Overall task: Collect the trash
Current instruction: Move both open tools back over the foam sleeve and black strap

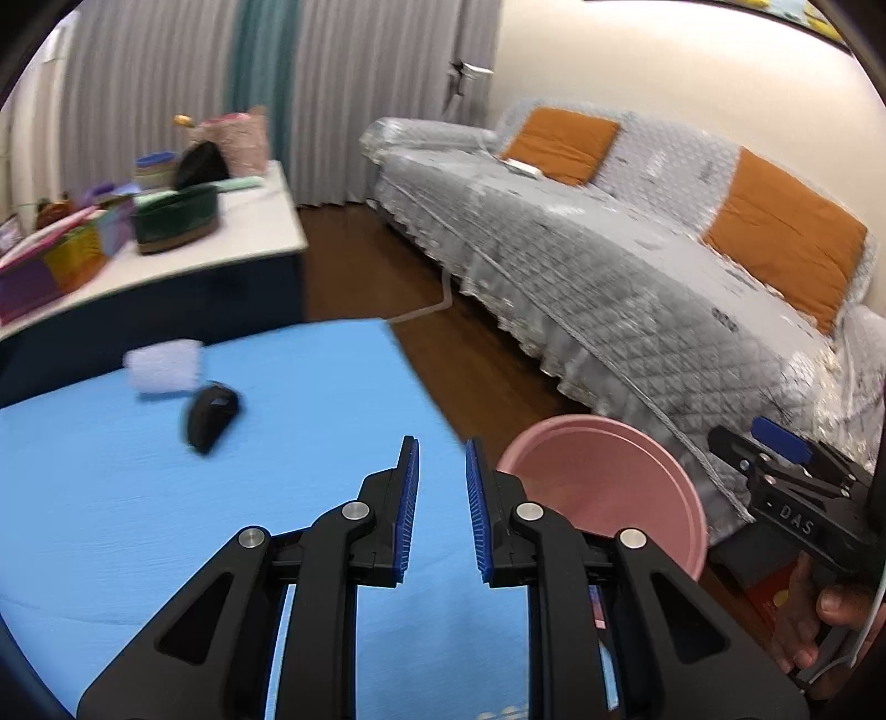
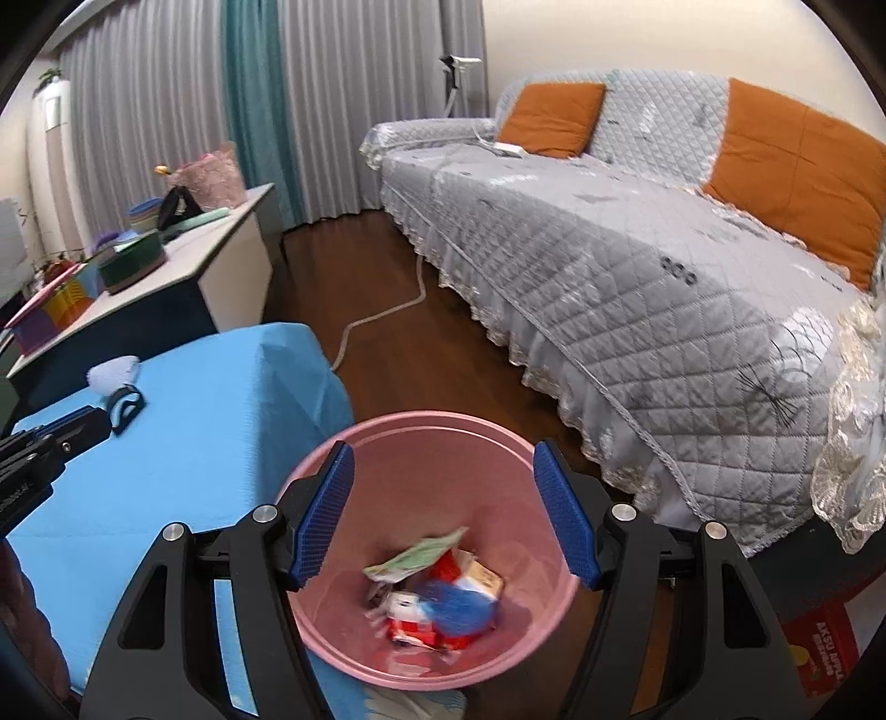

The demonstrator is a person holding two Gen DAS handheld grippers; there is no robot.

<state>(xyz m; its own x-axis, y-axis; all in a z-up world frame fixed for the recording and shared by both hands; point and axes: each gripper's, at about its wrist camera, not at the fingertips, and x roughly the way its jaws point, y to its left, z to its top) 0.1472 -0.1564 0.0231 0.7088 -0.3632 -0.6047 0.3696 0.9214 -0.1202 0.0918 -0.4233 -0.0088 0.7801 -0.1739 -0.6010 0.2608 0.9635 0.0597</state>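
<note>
My room, with a big sofa and a long curtain

I see a long sofa (image 2: 637, 266) under a grey quilted cover, with orange cushions (image 2: 551, 119) leaning on its back. The wall (image 2: 554, 39) behind it is pale cream. Grey curtains (image 2: 149, 105) with one teal strip (image 2: 252, 94) hang down to the dark wooden floor (image 2: 387, 354). A white cable (image 2: 382, 315) lies on the floor. A white-topped cabinet (image 2: 221, 249) stands near the curtains, with colourful boxes (image 1: 66, 260) on top.
</note>
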